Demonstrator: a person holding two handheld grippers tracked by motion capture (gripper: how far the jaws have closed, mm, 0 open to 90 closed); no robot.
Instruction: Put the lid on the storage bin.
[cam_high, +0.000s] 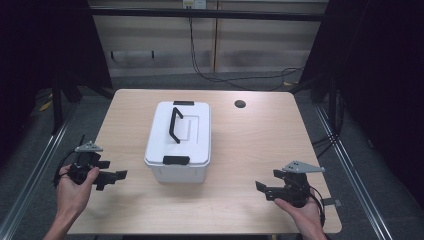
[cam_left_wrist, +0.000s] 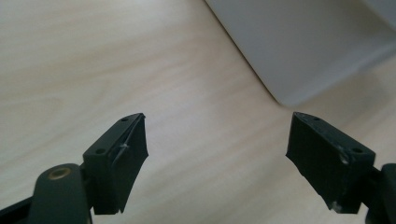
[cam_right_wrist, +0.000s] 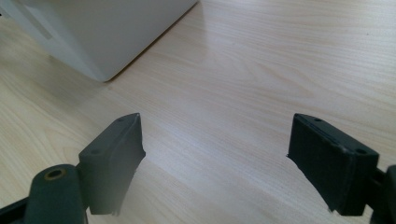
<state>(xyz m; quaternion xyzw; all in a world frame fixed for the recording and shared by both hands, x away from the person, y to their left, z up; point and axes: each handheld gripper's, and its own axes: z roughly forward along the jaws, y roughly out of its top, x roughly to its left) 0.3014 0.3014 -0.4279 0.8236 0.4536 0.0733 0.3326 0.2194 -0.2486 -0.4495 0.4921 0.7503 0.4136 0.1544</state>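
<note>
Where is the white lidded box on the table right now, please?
In the high view the white box sits near the middle of the table, slightly left, between the left gripper and right gripper, with the round hole behind it to the right.

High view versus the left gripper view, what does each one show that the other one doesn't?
The high view shows the box's lid with its black handle and two black latches, the hole in the table, both hands, and the right gripper.

The left gripper view shows the inner faces of the left gripper, its jaws wide apart over bare wood.

Both show the wooden table, the white box and the left gripper.
</note>
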